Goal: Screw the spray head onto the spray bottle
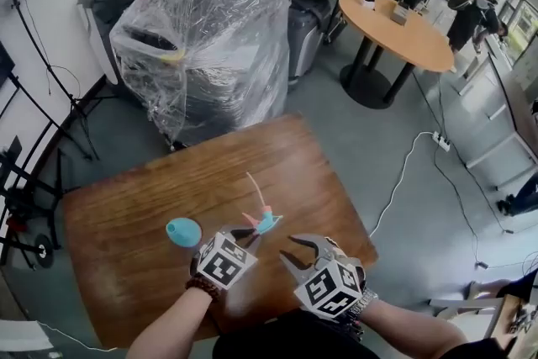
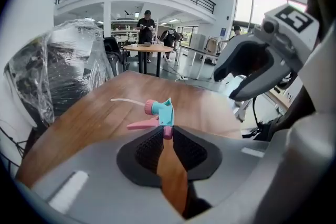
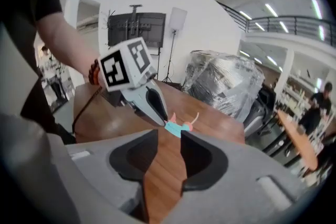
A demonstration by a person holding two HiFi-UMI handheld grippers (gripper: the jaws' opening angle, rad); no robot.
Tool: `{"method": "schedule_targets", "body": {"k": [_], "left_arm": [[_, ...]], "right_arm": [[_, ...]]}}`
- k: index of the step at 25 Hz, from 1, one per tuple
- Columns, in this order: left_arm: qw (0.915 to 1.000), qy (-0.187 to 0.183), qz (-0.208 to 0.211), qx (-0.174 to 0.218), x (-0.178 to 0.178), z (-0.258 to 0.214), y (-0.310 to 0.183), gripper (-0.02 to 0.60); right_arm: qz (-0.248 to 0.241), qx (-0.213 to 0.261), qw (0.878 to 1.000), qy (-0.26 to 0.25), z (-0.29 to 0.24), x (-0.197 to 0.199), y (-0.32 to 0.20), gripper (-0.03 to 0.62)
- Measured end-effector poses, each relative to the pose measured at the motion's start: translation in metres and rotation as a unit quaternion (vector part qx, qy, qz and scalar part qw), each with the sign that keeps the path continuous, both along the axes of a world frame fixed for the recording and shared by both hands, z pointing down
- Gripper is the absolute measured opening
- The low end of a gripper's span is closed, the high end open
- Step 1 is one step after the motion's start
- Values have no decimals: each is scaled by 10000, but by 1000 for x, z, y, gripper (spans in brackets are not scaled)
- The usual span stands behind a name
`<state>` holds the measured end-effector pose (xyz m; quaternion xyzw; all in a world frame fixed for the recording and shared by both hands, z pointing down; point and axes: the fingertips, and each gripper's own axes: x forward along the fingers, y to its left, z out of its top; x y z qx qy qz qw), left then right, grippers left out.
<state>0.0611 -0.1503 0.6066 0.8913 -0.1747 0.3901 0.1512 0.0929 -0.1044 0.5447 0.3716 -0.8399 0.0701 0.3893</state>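
Observation:
A teal spray head (image 1: 266,222) with a pink trigger and a long white tube hangs just above the wooden table (image 1: 151,206). My left gripper (image 1: 250,233) is shut on its pink nozzle end. In the left gripper view the spray head (image 2: 164,111) sticks out past the tips of the left gripper (image 2: 167,134). A light blue spray bottle (image 1: 183,231) lies on the table left of that gripper, apart from it. My right gripper (image 1: 292,250) is open and holds nothing, a little right of the spray head. The right gripper view shows the right gripper (image 3: 169,136) pointing at the spray head (image 3: 178,127).
Machines wrapped in clear plastic (image 1: 202,46) stand behind the table. A round wooden table (image 1: 399,31) with people beside it is at the back right. A white cable and power strip (image 1: 439,140) lie on the floor to the right. The table's right edge is close to my right gripper.

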Motion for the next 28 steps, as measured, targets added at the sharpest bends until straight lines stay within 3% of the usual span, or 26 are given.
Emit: {"method": "schedule_targets", "body": {"k": [2, 4, 7, 10, 13, 16, 20, 22, 26, 28], "left_arm": [[9993, 209, -162, -279, 0, -15, 6, 75], [9974, 412, -306, -505, 0, -30, 11, 75], [9945, 599, -458, -730, -3, -50, 16, 75], [9924, 701, -524, -864, -6, -67, 21, 75], [9910, 777, -541, -948, -8, -79, 25, 75], [9897, 846, -547, -1018, -10, -87, 28, 75], [9883, 934, -554, -1068, -13, -94, 31, 75], [9879, 971, -544, -1083, -14, -98, 33, 75], [9873, 1030, -551, -1076, -15, -103, 33, 75], [9863, 1120, -590, -1062, -16, -107, 32, 76]], "right_arm": [[-446, 367, 9959, 693, 3, 0, -5, 142], [-943, 780, 9822, 1423, 8, -2, -11, 171], [-1690, 1430, 9442, 2438, 8, -8, -21, 183], [-2254, 1955, 9017, 3130, 4, -20, -30, 183], [-2508, 2162, 8778, 3460, 7, -27, -39, 183], [-2631, 2275, 8607, 3717, 8, -30, -47, 183], [-2695, 2343, 8527, 3814, 5, -39, -54, 180], [-2747, 2386, 8400, 4024, 10, -35, -58, 171], [-2715, 2405, 8434, 3964, 3, -42, -59, 124], [-2737, 2397, 8386, 4054, 7, -39, -60, 123]]}}
